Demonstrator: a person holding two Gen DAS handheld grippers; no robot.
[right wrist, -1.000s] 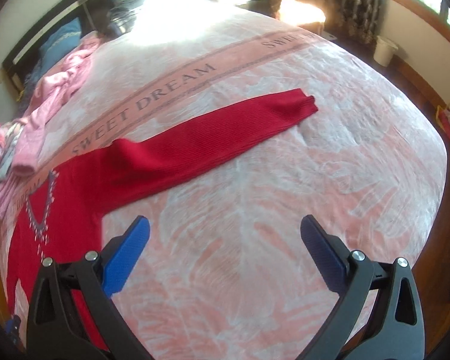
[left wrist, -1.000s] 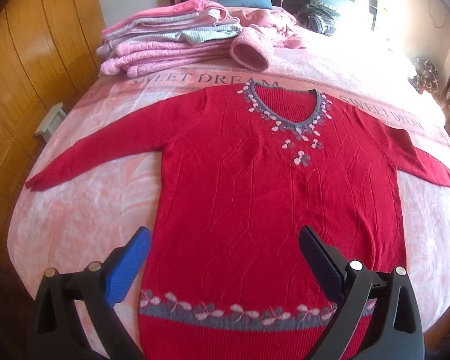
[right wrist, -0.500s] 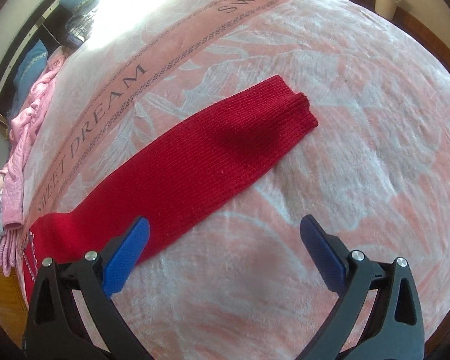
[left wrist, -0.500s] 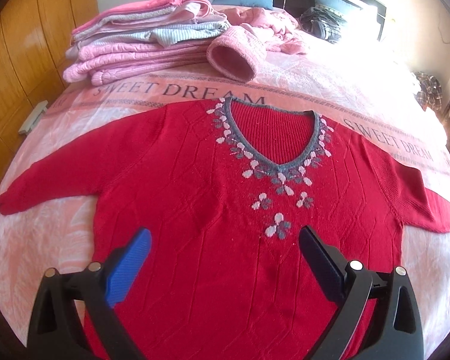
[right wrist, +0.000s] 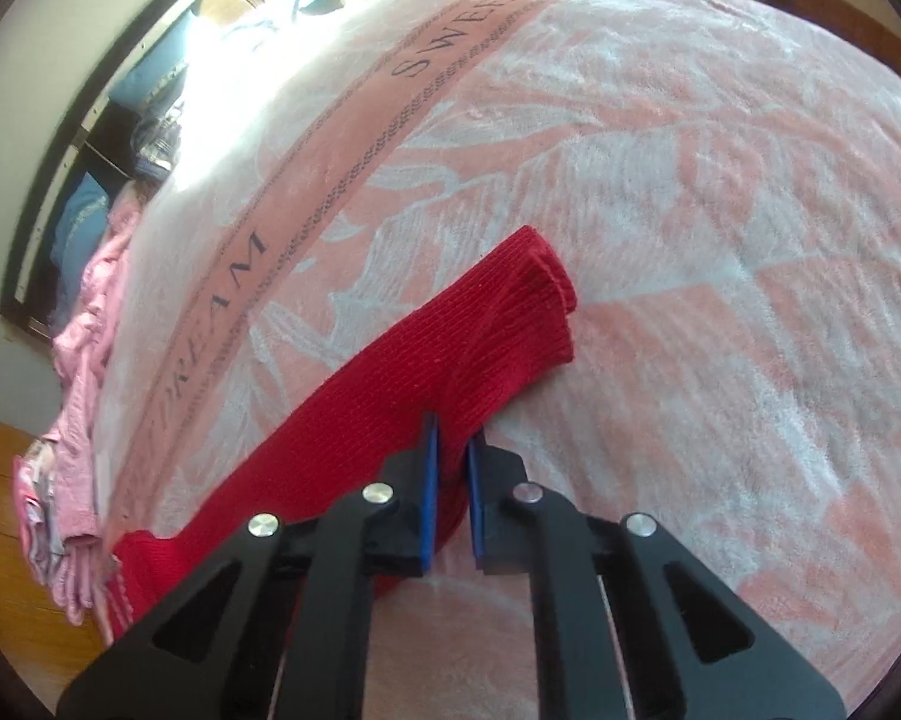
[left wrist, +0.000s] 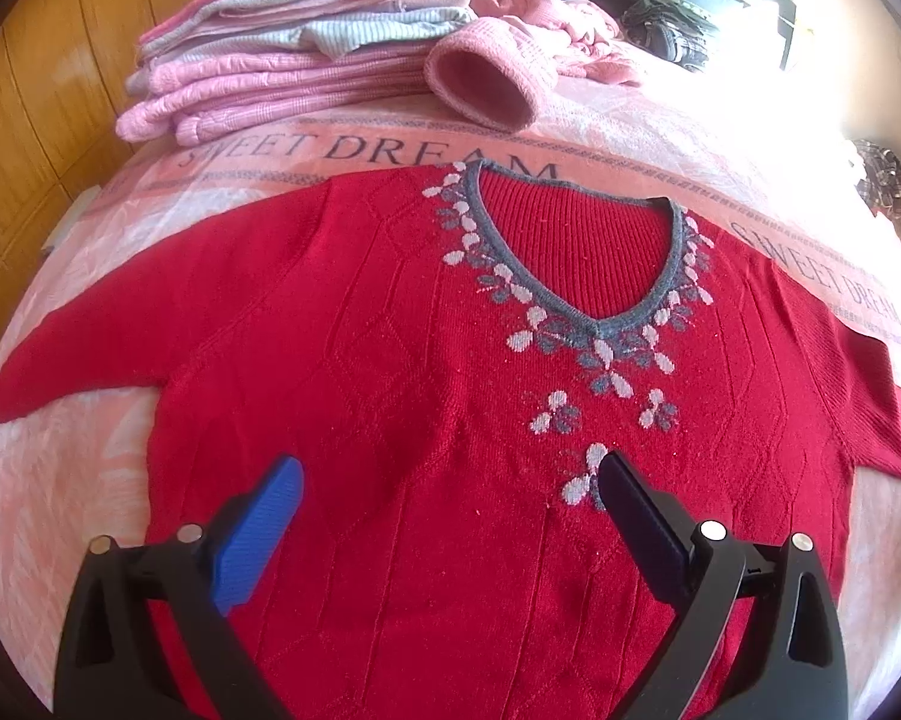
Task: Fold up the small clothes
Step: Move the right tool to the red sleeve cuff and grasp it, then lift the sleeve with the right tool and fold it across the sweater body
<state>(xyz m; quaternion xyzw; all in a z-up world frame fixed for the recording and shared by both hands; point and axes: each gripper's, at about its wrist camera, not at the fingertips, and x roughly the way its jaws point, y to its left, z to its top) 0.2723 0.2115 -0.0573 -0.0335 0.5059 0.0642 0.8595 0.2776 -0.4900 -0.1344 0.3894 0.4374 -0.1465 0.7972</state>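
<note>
One sleeve (right wrist: 450,372) pinched near the cuff by the right tool (right wrist: 450,450); left tool (left wrist: 450,498) hangs open over the red sweater (left wrist: 420,420), flat on the bed (right wrist: 690,240). Best carry the sleeve low across the chest, no dragging.

Each hand-held gripper, left (left wrist: 450,510) and right (right wrist: 450,462), is a matte black plastic frame with triangular cut-outs in its arms. Round silver screws sit at the joints. The fingers (left wrist: 258,534) carry ribbed blue pads on their inner faces.
</note>
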